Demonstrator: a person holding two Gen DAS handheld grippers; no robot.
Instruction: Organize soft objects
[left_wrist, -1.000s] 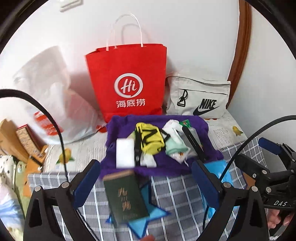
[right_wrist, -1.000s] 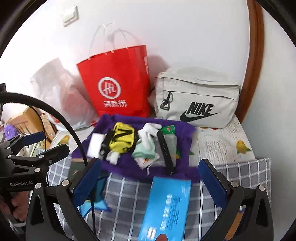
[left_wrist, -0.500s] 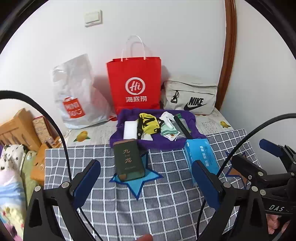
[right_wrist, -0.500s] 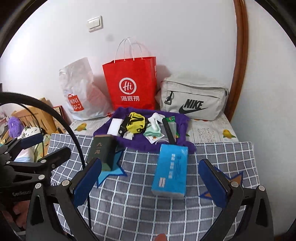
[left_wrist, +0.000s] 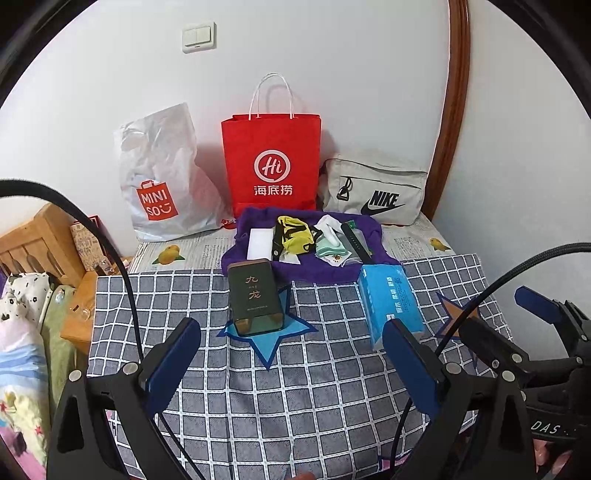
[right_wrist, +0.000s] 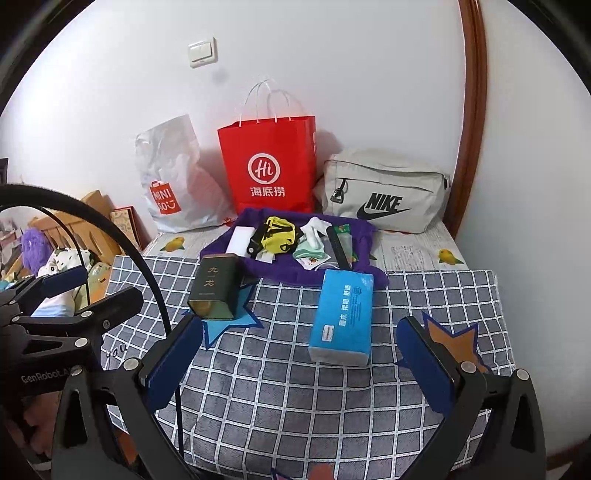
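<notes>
Both the left claw (left_wrist: 291, 360) and right claw (right_wrist: 299, 356) spread wide, empty; the purple cloth (left_wrist: 255, 225) lies well beyond them.

light: bright, even, soft | shadows: faint, behind the red bag (left_wrist: 270, 166) beyond the tongs | focus: sharp, no blur | edges: strong fisheye bending, black corner vignette

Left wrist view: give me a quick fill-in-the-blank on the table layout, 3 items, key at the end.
1. The dark green tin stands on a blue ____-shaped patch.
2. The bag standing between the Miniso bag and the Nike bag is coloured ____.
3. The yellow pouch lies on a ____ cloth.

Missing words: star; red; purple
</notes>
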